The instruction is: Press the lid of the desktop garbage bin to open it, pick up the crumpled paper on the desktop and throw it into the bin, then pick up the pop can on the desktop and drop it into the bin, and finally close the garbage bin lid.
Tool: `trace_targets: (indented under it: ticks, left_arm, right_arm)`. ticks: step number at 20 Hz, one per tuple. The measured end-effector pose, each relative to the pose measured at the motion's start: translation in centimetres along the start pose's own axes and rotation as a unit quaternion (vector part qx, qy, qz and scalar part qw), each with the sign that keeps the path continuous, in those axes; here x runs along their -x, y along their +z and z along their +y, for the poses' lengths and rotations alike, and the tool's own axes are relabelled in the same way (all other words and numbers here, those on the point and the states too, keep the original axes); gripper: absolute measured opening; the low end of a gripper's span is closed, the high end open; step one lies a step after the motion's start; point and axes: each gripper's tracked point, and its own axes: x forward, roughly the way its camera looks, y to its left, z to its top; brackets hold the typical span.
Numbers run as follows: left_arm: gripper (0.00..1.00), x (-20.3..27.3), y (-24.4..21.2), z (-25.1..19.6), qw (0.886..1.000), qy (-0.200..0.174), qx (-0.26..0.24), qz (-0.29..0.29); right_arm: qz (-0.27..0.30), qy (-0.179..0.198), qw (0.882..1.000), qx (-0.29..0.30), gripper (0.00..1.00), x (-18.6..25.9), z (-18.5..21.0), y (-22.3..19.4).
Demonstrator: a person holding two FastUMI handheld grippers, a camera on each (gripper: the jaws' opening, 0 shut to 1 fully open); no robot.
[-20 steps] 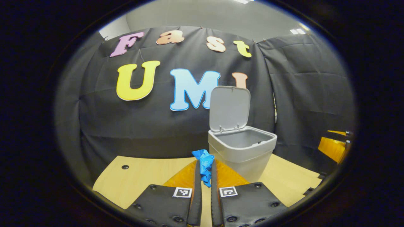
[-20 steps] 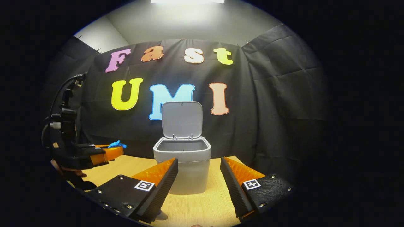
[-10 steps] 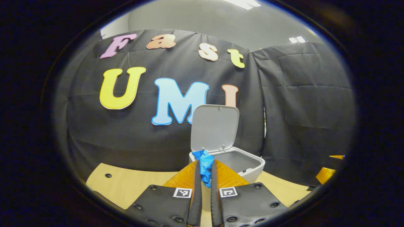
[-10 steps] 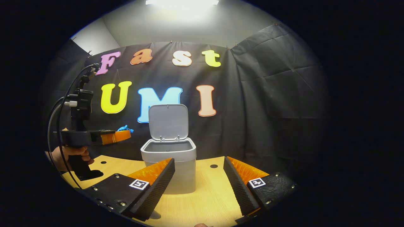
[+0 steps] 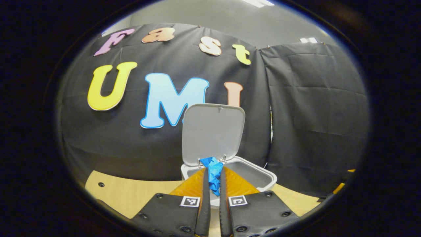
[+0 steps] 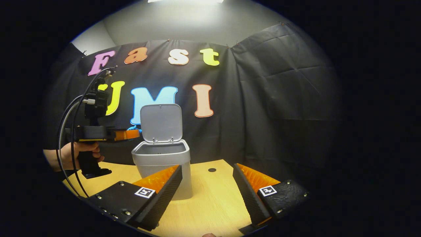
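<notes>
the left gripper (image 5: pixel 213 184) pinches the blue crumpled paper (image 5: pixel 213 171) at the open bin's (image 5: pixel 263 179) near rim; paper looks light, soft, easily squeezed. the right gripper (image 6: pixel 207 187) hangs apart, empty.

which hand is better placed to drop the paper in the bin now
Left. The left tool is shut on the blue paper and sits at the open bin, whose lid stands up. The right tool is open, empty and farther back.

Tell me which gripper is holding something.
The left gripper: its fingers are shut on the blue crumpled paper. The right gripper is open and empty.
</notes>
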Motion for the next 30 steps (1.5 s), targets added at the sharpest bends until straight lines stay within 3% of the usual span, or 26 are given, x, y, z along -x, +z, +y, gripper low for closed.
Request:
trace_targets:
  ticks: [1,9,10,13,16,20,30]
  left_arm:
    - [0.25,-0.8,-0.7,-0.1,1.0,-0.002,-0.001,0.009]
    - [0.32,-3.9,-3.1,-0.5,0.999,-0.004,-0.015,0.052]
    - [0.4,-4.0,-3.4,-0.9,0.998,-0.012,-0.011,0.055]
    - [0.46,-4.1,-3.5,-1.6,0.998,-0.029,0.002,0.057]
    - [0.8,-4.2,-3.6,-2.3,0.997,-0.042,0.018,0.057]
    - [1.0,-3.7,-3.4,-2.1,0.997,-0.043,0.028,0.055]
    - [0.96,0.0,-1.1,0.3,0.999,-0.031,0.039,0.022]
  right_arm:
    - [0.001,-0.004,1.0,0.006,0.99,0.1,-0.1,-0.2]
    - [0.019,-0.02,0.999,0.042,0.99,1.0,-0.8,-1.4]
    - [0.02,-0.021,0.999,0.041,0.99,1.0,-0.8,-1.4]
    - [0.021,-0.024,0.999,0.042,0.99,1.3,-0.8,-1.4]
    - [0.02,-0.027,0.998,0.044,0.99,1.3,-0.8,-1.3]
    - [0.02,-0.027,0.998,0.048,0.99,1.7,-0.5,-1.4]
    - [0.014,0.011,0.998,0.057,0.99,1.0,2.5,-0.9]
